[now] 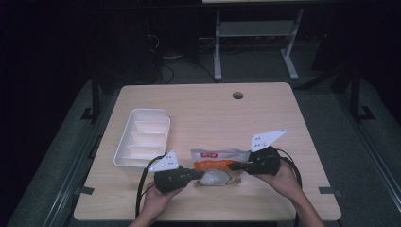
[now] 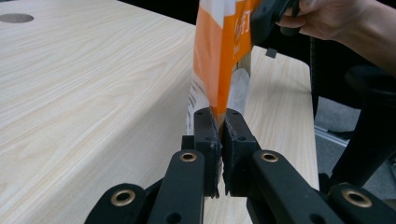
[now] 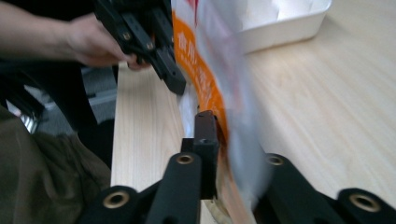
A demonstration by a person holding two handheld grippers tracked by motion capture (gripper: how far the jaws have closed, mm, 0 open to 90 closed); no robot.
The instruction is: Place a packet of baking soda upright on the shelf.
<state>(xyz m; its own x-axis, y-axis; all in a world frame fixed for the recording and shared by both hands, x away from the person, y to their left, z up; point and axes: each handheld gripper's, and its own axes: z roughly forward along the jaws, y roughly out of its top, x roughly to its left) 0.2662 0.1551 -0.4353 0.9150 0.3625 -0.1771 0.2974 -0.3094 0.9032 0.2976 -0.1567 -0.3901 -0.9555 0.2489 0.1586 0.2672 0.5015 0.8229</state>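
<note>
Farthest left on the wooden table (image 1: 208, 109) sat a white divided tray (image 1: 142, 138), well apart from both hands. Next, near the front edge, the left gripper (image 1: 193, 174) lay low over the tabletop in the person's left hand (image 1: 156, 197), its jaws pressed together on the edge of an orange and white snack bag (image 1: 218, 166); in the left gripper view the pads (image 2: 211, 135) pinched the bag's thin seam (image 2: 219, 70) between them, with the pouch rising upright from the grip. The bag itself stretched between the two grippers, close to the table's front middle, just right of the tray. At its right end the right gripper (image 1: 246, 166), carried by the right hand (image 1: 283, 179), had the bag's other edge between its jaws. In the right gripper view the bag (image 3: 210, 88) was blurred, covering the far jaw, so whether those pads truly squeezed it I could not tell.
</note>
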